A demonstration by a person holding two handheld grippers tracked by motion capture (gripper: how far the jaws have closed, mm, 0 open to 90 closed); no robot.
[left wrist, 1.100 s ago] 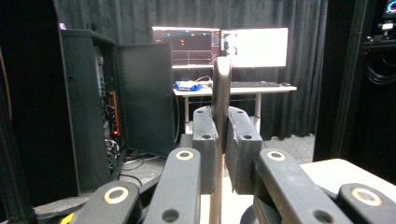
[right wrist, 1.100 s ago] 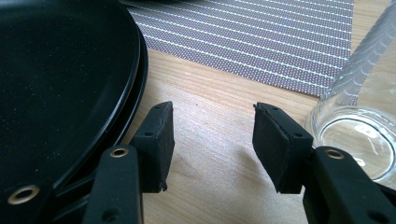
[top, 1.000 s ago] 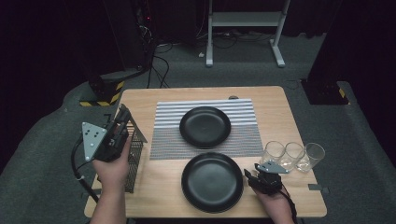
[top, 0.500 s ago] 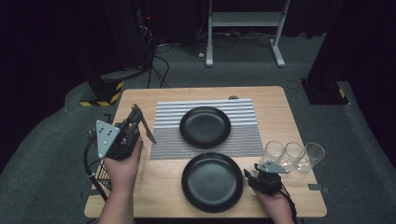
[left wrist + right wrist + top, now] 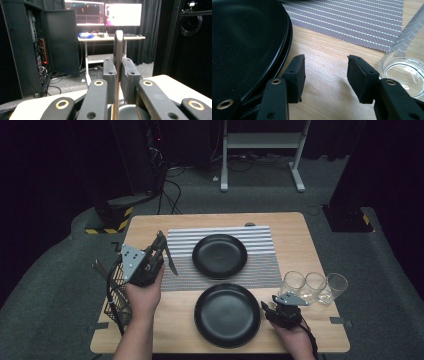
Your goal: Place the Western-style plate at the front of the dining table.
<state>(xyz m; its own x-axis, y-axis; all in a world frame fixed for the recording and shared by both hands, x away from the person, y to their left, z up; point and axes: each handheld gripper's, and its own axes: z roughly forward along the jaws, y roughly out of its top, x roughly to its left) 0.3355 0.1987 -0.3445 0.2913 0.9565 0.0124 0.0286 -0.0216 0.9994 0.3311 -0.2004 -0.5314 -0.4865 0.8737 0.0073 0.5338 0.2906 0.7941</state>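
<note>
My left gripper (image 5: 161, 246) is raised over the table's left side, beside the striped mat (image 5: 260, 270), and is shut on a knife (image 5: 169, 261). In the left gripper view the knife (image 5: 118, 45) stands edge-on between the pads of my left gripper (image 5: 119, 72). One black plate (image 5: 220, 256) lies on the mat and another black plate (image 5: 227, 315) lies nearer, on bare wood. My right gripper (image 5: 268, 310) rests low at that near plate's right rim. In the right gripper view my right gripper (image 5: 325, 75) is open over bare wood, with the plate (image 5: 244, 37) just left of it.
Three clear glasses (image 5: 315, 287) stand in a row right of the near plate; one glass (image 5: 402, 70) is close to my right jaw. A wire basket (image 5: 116, 295) hangs at the table's left edge under my left forearm. A desk with monitors (image 5: 107, 15) stands beyond the table.
My left hand has carried the knife rightward from above the wire basket toward the mat's left edge and slightly lower. The right gripper has stayed put.
</note>
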